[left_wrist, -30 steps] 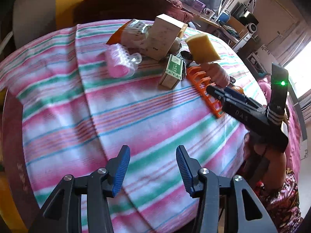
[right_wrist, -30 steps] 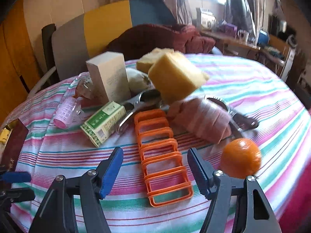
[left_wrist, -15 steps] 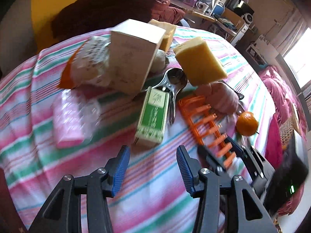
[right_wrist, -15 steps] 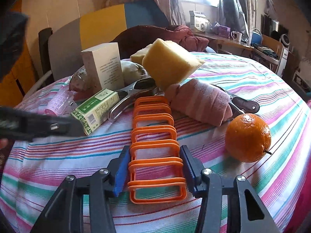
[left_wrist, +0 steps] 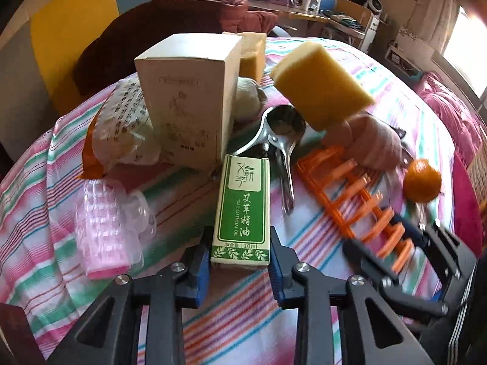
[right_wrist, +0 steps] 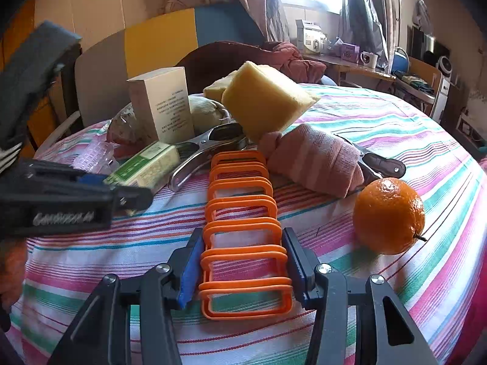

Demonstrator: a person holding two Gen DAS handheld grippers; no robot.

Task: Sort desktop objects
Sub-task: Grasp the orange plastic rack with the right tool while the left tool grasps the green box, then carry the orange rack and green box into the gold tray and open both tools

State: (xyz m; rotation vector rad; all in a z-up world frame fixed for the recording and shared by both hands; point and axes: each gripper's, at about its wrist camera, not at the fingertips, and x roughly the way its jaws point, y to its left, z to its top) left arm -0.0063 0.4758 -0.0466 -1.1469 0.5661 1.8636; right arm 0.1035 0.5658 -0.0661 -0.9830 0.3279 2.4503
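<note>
Left gripper (left_wrist: 240,261) closing, pads touching green box (left_wrist: 243,210); right gripper (right_wrist: 245,269) clamped on orange rack (right_wrist: 243,213), near orange (right_wrist: 388,216).

A lived-in home room: a striped tablecloth (right_wrist: 380,127) covers the table, curtains (right_wrist: 243,3) hang at the window, and a cluttered side desk (right_wrist: 359,64) holds a mug (right_wrist: 369,60).

On the striped tablecloth (left_wrist: 319,222), the small carton (left_wrist: 242,210) lies at lower centre of the left wrist view, the tall box (left_wrist: 188,103) standing behind it. The ridged roller (left_wrist: 102,228) lies to the carton's left, the slotted rack (right_wrist: 243,240) to its right. The sponge (right_wrist: 264,105) sits above the rolled cloth (right_wrist: 316,159). The orange (right_wrist: 388,216) rests right of the rack.
</note>
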